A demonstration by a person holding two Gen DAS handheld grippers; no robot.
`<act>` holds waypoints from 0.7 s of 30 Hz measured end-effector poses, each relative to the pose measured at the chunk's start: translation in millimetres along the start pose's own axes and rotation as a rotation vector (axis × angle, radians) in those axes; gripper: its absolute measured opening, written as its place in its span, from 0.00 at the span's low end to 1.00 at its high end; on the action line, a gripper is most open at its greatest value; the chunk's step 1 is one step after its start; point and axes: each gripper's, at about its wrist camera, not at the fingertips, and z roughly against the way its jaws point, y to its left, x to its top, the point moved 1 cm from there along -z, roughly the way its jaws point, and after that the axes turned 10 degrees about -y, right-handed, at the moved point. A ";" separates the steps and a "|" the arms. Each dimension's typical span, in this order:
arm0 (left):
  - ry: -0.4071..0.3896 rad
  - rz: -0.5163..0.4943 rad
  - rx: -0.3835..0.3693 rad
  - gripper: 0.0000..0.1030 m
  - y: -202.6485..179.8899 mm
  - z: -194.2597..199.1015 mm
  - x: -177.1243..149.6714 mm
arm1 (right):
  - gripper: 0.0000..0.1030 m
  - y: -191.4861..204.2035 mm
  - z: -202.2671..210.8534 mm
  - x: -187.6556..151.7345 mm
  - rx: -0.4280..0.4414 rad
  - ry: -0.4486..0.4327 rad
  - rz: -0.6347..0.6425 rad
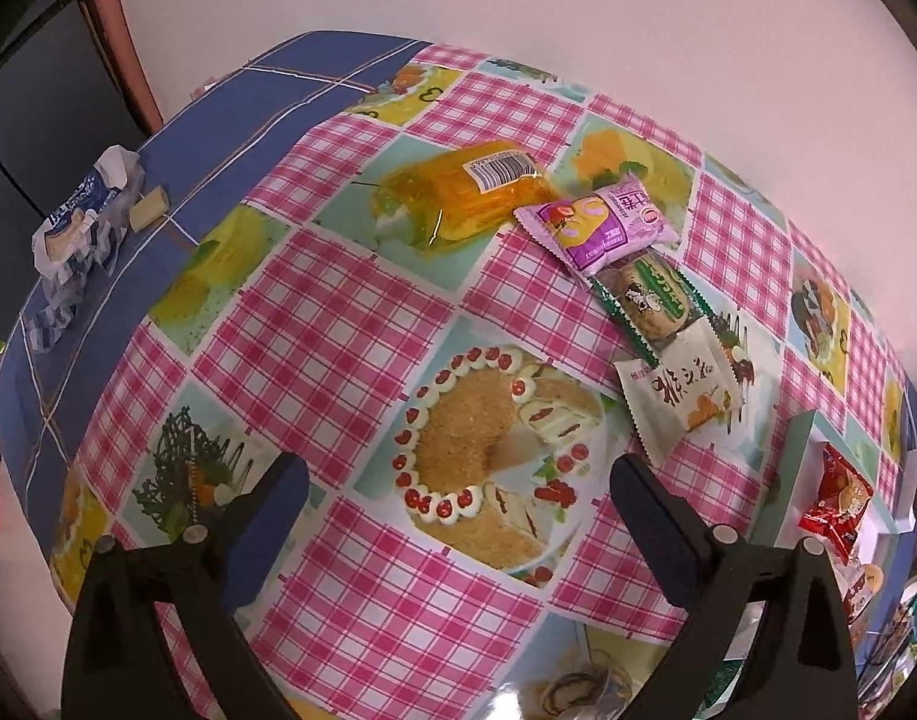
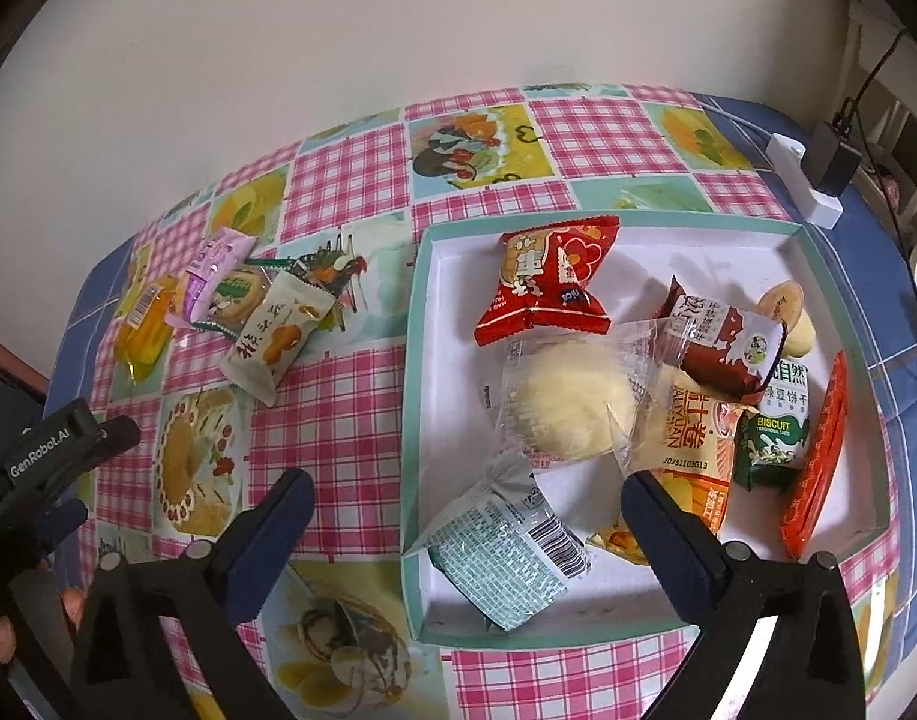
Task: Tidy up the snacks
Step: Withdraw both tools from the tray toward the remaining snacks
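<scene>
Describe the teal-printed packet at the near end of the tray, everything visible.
The teal-printed packet is a crinkled foil-like pouch showing its back: small teal print on white, a barcode near one end, and silver crimped seals. It lies tilted over the tray's near left rim, partly inside. Its upper seal lies against the clear-wrapped pale pastry. The open right tool straddles it without touching.

The black plastic right gripper [image 2: 467, 504] has dark blue pads [image 2: 278, 534], silver screws and white "GenRobot.AI" lettering.

Glossy plastic tablecloth [image 1: 362, 324], crinkly film wrappers [image 2: 542, 288]
</scene>
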 end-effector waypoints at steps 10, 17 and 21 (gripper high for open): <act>0.010 0.021 -0.016 0.98 4.9 -2.5 1.7 | 1.00 2.7 -2.3 -1.7 -0.003 0.009 0.014; 0.010 0.023 -0.034 0.98 7.0 -2.7 4.5 | 1.00 8.6 -2.0 1.8 0.027 -0.006 0.031; 0.010 0.036 -0.047 0.98 12.3 -4.6 10.2 | 1.00 14.9 -2.3 8.4 0.048 -0.026 0.043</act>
